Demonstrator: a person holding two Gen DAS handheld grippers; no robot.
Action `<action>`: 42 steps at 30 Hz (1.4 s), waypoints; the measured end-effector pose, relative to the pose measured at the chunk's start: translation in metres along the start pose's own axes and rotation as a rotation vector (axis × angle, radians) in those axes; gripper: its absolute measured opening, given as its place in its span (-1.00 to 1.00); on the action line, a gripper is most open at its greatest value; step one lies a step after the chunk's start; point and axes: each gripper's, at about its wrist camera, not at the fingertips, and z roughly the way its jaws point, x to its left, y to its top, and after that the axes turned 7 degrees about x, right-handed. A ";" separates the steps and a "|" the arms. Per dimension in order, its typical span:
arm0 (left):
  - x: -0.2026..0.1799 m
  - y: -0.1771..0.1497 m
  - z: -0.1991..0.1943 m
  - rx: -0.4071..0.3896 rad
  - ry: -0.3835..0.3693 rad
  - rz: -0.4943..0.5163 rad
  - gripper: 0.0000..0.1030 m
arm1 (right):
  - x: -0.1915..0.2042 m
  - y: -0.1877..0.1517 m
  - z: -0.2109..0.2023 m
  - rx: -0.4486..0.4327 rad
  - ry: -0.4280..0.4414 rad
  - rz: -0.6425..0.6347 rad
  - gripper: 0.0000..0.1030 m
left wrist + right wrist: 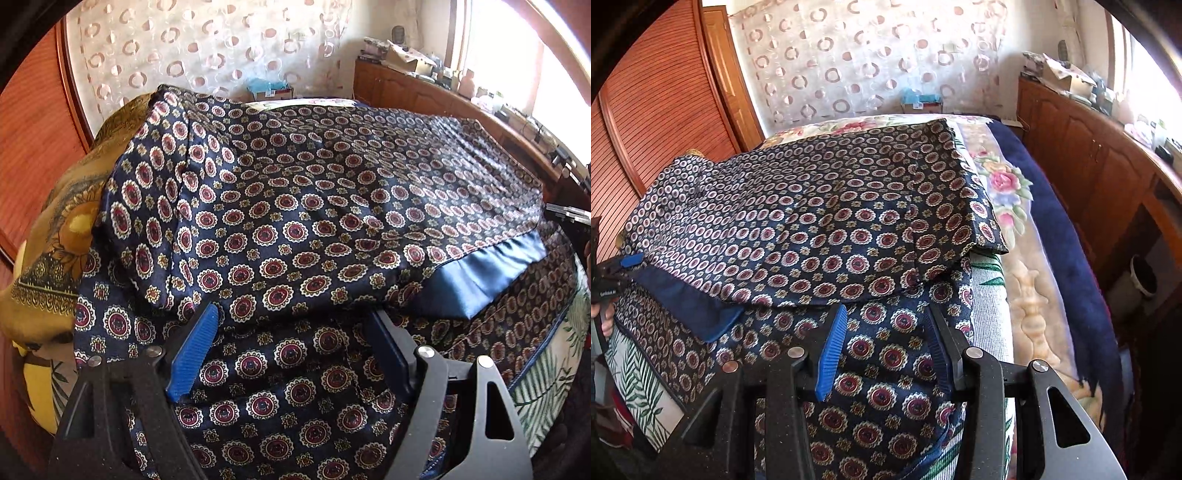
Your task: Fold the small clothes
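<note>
Left claw (291, 343) open over folded medallion-print garment (303, 206) — mustard cloth (70, 229) beside.

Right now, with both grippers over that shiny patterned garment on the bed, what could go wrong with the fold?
1. The patterned garment looks glossy, so the folded-over layer may slide off when pulled.
2. The left gripper and right gripper both stand open with cloth between the fingers; closing may pinch both layers, dragging the fold apart.
3. The plain blue band sits skewed, and the right corner overhangs the leaf-print sheet, so edges may misalign.
</note>
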 end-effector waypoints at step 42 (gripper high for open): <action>0.052 -0.002 -0.079 -0.297 0.054 -0.213 -0.29 | 0.017 0.028 0.036 -0.015 -0.131 0.009 -0.11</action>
